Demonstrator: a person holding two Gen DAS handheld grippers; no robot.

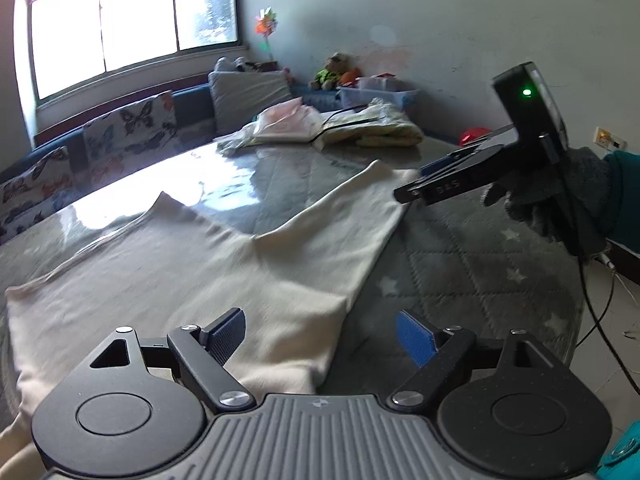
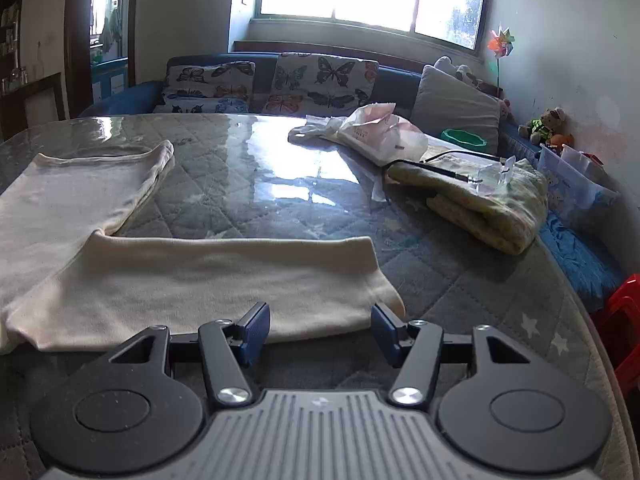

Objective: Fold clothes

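A cream pair of trousers (image 1: 192, 264) lies flat on the quilted table, its two legs spread apart in a V. My left gripper (image 1: 324, 340) is open and empty, low over the waist end near the garment's right edge. My right gripper (image 2: 320, 330) is open and empty, just short of the hem of the nearer leg (image 2: 224, 280). The other leg (image 2: 80, 184) runs off to the far left. In the left wrist view the right gripper (image 1: 408, 194) hovers at the far leg's hem, held by a gloved hand (image 1: 560, 200).
A folded yellow blanket (image 2: 488, 204) with a black cable and a clear holder lies at the far right of the table (image 2: 280, 184). Plastic bags (image 2: 372, 132) sit behind it. A sofa with butterfly cushions (image 2: 320, 80) runs along the back. A red stool (image 2: 620, 320) stands right.
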